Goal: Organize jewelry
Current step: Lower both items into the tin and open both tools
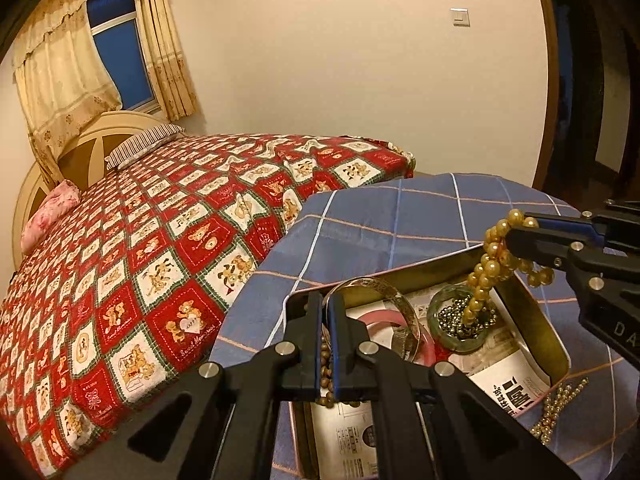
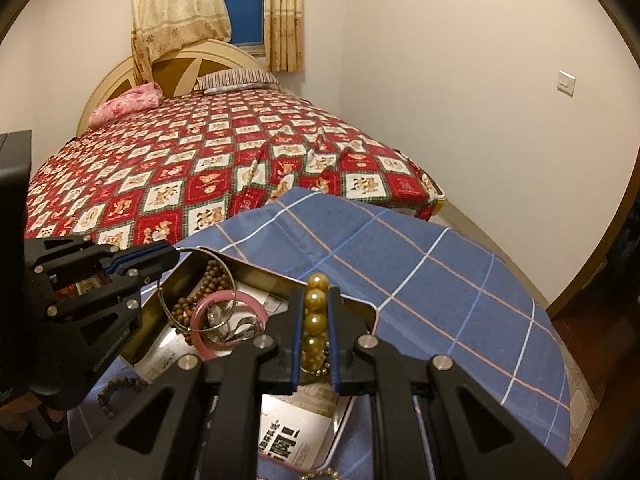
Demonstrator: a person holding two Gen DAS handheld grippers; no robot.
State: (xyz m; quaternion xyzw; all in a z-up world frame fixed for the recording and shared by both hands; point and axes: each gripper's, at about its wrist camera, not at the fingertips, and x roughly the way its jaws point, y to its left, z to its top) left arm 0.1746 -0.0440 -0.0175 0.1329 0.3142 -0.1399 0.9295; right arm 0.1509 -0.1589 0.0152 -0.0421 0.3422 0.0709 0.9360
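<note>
We see our left gripper (image 1: 329, 316) closed to a thin gap on a clear bangle (image 1: 394, 300), which stands on edge above the open tin (image 1: 532, 312). Our right gripper (image 2: 316, 328) is clamped on a strand of large golden beads (image 2: 316, 320); from the left wrist view that strand (image 1: 494, 264) hangs from its fingertips down into the tin, its lower end dipping inside a green bangle (image 1: 436, 316) that lies flat near the tin's far right corner, with a heap of small dark metal beads (image 1: 456, 318) inside that ring. The tin sits on a tabletop covered by a blue checked cloth (image 2: 440, 280), toward the near edge. Inside it, over printed paper (image 2: 292, 432), lie a pink bangle (image 2: 200, 320), a string of brown wooden beads (image 2: 216, 276) along the far left wall, and a thin silver hoop (image 2: 192, 326) tangled with small metal pieces that we cannot make out. Outside the tin, a gold rhinestone piece (image 1: 560, 408) lies on the cloth by the near right corner, and another brown bead string (image 2: 116, 390) lies on the cloth off the tin's left side. Beyond the tabletop's far edge is a bed with a red patterned cover (image 2: 200, 160).
</note>
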